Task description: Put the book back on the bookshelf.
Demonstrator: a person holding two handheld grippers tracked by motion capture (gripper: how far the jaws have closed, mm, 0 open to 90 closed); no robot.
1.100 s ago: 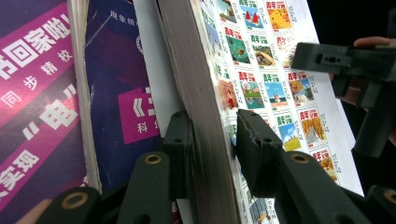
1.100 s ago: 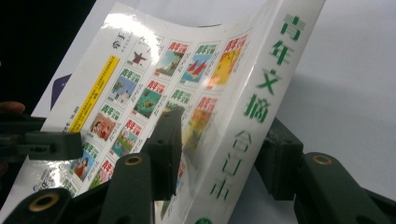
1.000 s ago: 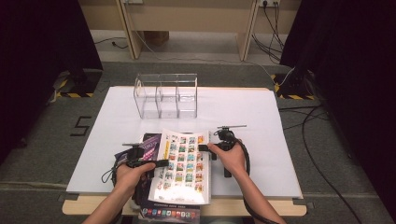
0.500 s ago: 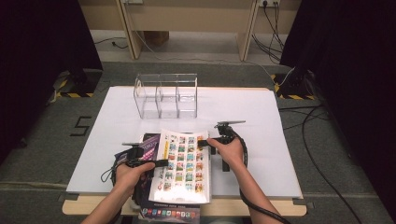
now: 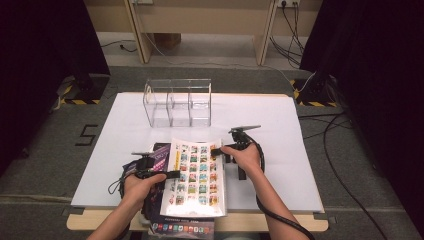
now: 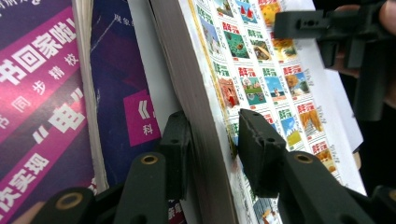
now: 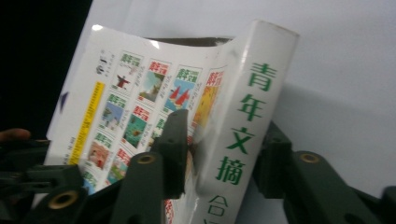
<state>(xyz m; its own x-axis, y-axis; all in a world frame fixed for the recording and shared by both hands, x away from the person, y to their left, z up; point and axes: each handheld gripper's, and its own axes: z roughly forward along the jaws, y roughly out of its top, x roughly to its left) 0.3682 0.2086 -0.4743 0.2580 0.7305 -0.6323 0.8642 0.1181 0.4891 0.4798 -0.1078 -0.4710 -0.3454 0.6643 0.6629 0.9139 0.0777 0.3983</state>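
Right gripper view: our right gripper (image 7: 222,154) has just been closing onto the thick book's (image 7: 196,116) spine while the left gripper (image 6: 210,154) clamps its page edge, so we judge a two-handed lift is near.

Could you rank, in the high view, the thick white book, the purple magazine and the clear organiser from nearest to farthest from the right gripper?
From the right gripper:
1. Thick white book, its spine edge between the jaws.
2. Purple magazine, beyond the book, on the left side.
3. Clear organiser, at the table's far side.
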